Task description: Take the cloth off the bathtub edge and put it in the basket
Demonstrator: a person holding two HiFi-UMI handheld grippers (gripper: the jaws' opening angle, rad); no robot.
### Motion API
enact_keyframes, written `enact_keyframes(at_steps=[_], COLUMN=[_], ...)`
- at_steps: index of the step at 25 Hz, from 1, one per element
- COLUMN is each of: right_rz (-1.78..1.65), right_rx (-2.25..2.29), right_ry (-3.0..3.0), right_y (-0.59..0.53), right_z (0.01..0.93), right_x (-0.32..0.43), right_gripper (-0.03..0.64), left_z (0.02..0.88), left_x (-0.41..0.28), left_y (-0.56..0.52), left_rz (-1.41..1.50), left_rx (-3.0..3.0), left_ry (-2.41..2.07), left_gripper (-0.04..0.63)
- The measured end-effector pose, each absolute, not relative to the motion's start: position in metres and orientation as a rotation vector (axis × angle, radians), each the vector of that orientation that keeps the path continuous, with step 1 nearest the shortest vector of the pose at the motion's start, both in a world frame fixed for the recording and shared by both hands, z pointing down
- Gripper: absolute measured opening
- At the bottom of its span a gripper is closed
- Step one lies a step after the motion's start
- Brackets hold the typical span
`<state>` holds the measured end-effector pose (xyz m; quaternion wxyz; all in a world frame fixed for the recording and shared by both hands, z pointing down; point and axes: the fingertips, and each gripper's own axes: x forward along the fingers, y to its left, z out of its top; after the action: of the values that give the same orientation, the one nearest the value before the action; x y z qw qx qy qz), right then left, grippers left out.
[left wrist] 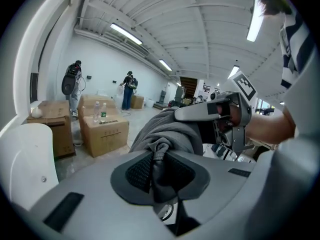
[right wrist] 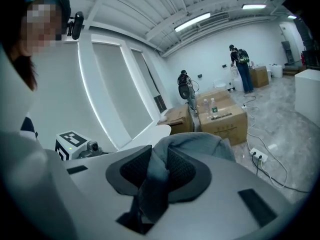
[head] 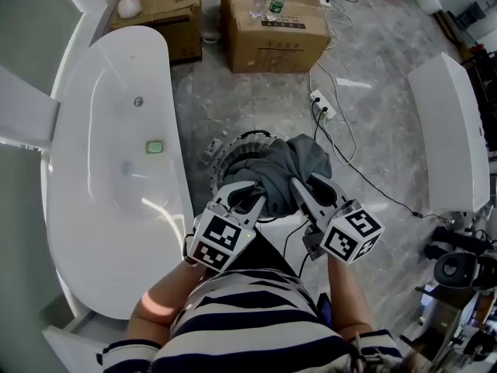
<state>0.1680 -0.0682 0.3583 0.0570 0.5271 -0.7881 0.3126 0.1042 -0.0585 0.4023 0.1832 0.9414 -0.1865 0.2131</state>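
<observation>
A bunched grey cloth (head: 283, 168) hangs over a round wire basket (head: 227, 148) on the floor beside the white bathtub (head: 109, 208). My left gripper (head: 250, 203) is shut on the cloth's near left fold (left wrist: 159, 156), pinched between its dark pads. My right gripper (head: 304, 194) is shut on the near right part of the cloth (right wrist: 157, 176). Both grippers sit side by side just above the basket's near rim. Most of the basket is hidden under the cloth. From the left gripper view the right gripper (left wrist: 215, 111) shows beyond the cloth.
Two cardboard boxes (head: 276, 23) with bottles on top stand at the far end of the floor. A power strip (head: 323, 104) with cables lies right of the basket. A second white tub (head: 450, 130) stands at the right. Two people (right wrist: 239, 66) work far off.
</observation>
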Motion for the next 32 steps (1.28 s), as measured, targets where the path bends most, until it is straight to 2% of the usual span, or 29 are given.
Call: enact_keyframes(at_steps=[32], right_rz=[1.328], right_rx=[1.345], right_ry=[-1.892], right_y=[-0.049], right_z=[0.657], right_x=[0.153], right_gripper=[0.114], left_z=[0.669], left_x=[0.075], left_y=[-0.01], left_rz=[1.239], left_rx=[2.177], left_ry=[-0.301], left_gripper=[0.062])
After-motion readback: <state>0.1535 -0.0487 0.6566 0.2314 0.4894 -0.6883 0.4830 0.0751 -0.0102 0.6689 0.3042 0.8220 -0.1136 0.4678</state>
